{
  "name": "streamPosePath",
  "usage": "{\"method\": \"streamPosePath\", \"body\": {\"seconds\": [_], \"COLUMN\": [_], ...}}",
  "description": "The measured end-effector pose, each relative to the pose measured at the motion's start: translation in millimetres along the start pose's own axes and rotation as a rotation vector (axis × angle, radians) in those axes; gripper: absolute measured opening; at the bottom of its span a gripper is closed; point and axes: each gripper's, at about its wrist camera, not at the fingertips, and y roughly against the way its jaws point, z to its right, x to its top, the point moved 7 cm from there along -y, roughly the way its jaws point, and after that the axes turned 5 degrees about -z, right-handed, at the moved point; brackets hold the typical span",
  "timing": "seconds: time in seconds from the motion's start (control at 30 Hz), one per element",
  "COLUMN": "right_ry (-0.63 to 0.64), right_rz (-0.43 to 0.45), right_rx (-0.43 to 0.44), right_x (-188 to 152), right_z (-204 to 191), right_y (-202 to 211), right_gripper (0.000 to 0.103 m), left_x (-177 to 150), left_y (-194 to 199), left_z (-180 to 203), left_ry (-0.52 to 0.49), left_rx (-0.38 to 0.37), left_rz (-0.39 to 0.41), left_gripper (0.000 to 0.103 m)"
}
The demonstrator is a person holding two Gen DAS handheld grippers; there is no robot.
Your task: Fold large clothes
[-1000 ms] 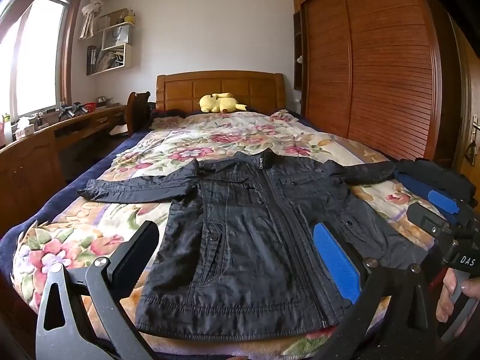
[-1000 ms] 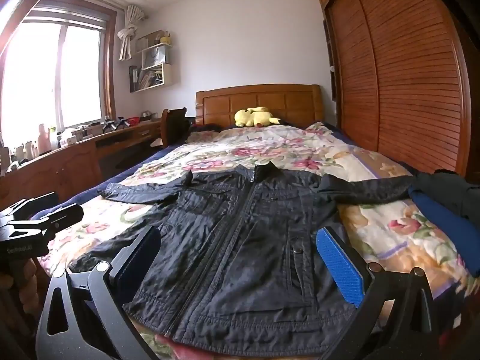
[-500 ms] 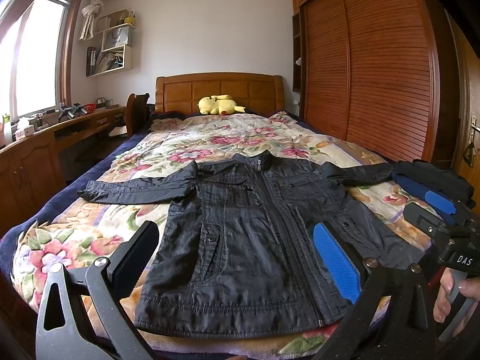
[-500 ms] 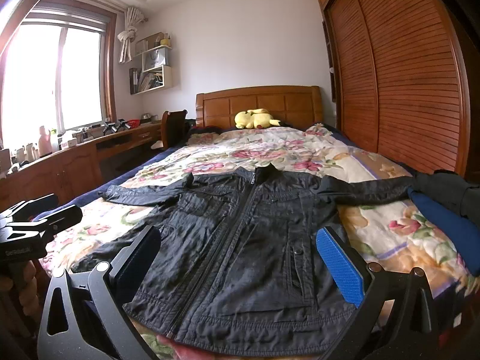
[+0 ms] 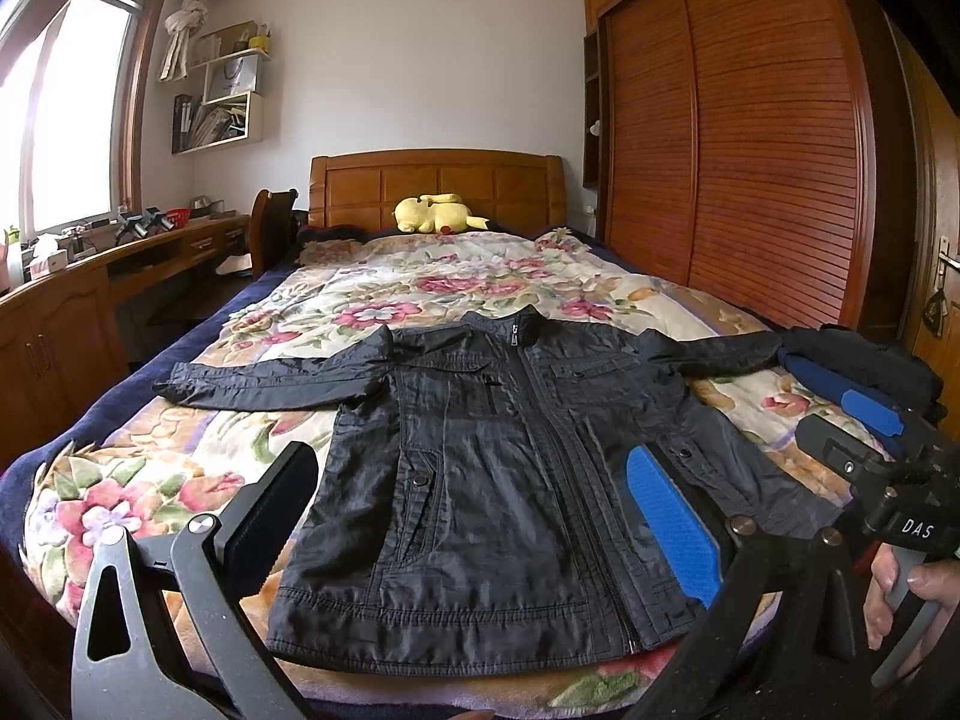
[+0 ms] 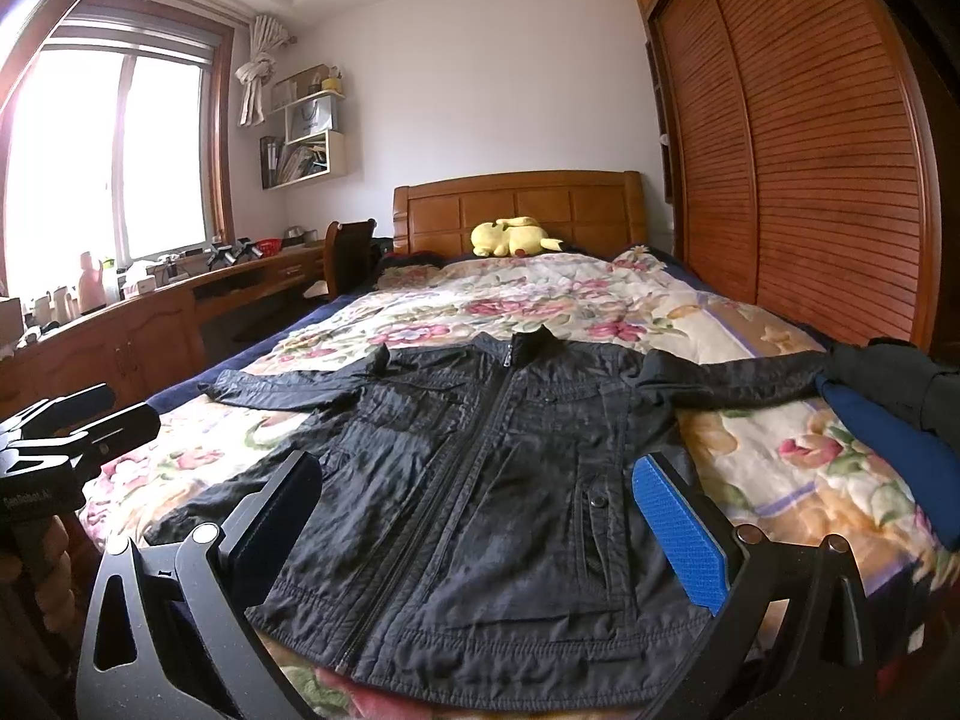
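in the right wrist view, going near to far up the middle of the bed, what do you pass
black jacket hem → jacket collar → floral quilt → yellow plush toy → wooden headboard

Left gripper (image 5: 474, 531): jaws spread wide, nothing between them; left finger black, right finger carrying a blue pad (image 5: 672, 528). Held low, pointing forward, level.

Right gripper (image 6: 480, 534): jaws likewise spread wide, nothing held; same black finger and blue pad (image 6: 681, 534). Level, pointing forward.

The two units sit side by side. Right hand (image 5: 912, 594) visible at the edge of the left wrist view, fingers wrapped on the trigger handle. Left hand (image 6: 42, 576) partly visible, gripping its handle.
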Motion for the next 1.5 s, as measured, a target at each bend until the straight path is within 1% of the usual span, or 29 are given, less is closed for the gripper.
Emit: {"method": "streamPosePath", "body": {"seconds": [0.9, 1.27, 1.5], "right_ry": [-0.003, -0.004, -0.003], "right_rz": [0.005, 0.006, 0.001], "right_rx": [0.006, 0.006, 0.01], "right_x": [-1.3, -1.1, -2.3], "right_z": [-2.6, -2.5, -3.9], "right_y": [2.3, 2.4, 0.0], "right_gripper": [0.103, 0.103, 0.103], "left_x": [0.9, 11.1, 3.4], "left_y": [0.7, 4.0, -4.9], "left_z": [-0.4, -3.2, -11.6], "left_ry": [0.002, 0.013, 0.018], "left_rx": [-0.002, 0.003, 0.008], "left_rz": [0.006, 0.003, 0.0], "left_gripper": [0.103, 0.103, 0.103]}}
